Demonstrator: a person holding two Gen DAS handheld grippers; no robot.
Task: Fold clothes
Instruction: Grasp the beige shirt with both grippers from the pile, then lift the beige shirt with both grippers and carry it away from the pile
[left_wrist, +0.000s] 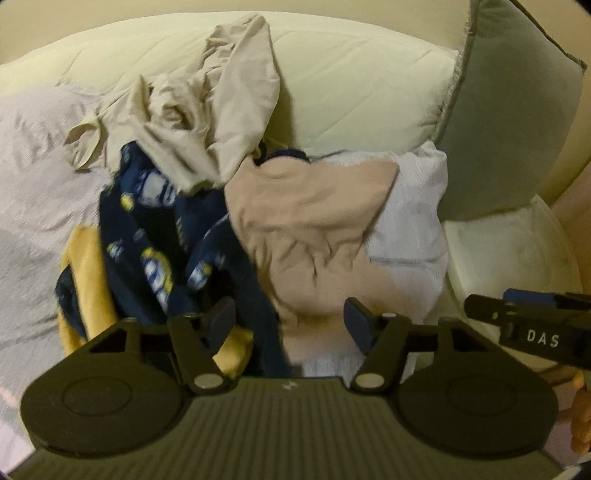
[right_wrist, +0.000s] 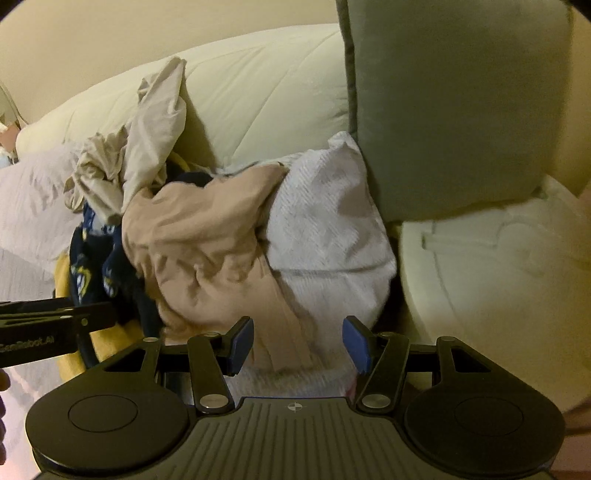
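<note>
A heap of clothes lies on a cream sofa: a crumpled beige garment (left_wrist: 207, 122) on top at the back, a navy patterned piece (left_wrist: 162, 236) with a yellow one (left_wrist: 88, 273) under it, and a pinkish-tan garment (left_wrist: 314, 229) draped over a white textured cloth (left_wrist: 413, 229). My left gripper (left_wrist: 290, 321) is open just short of the heap, over the navy and tan cloth. My right gripper (right_wrist: 297, 343) is open too, with the tan garment (right_wrist: 199, 243) and white cloth (right_wrist: 325, 236) just beyond its fingers. Neither holds anything.
A grey-green cushion (right_wrist: 454, 107) stands against the sofa back (right_wrist: 266, 96) at the right. A cream seat cushion (right_wrist: 495, 266) lies below it. A pale bedspread-like cover (left_wrist: 40, 177) spreads to the left. Each gripper shows at the edge of the other's view.
</note>
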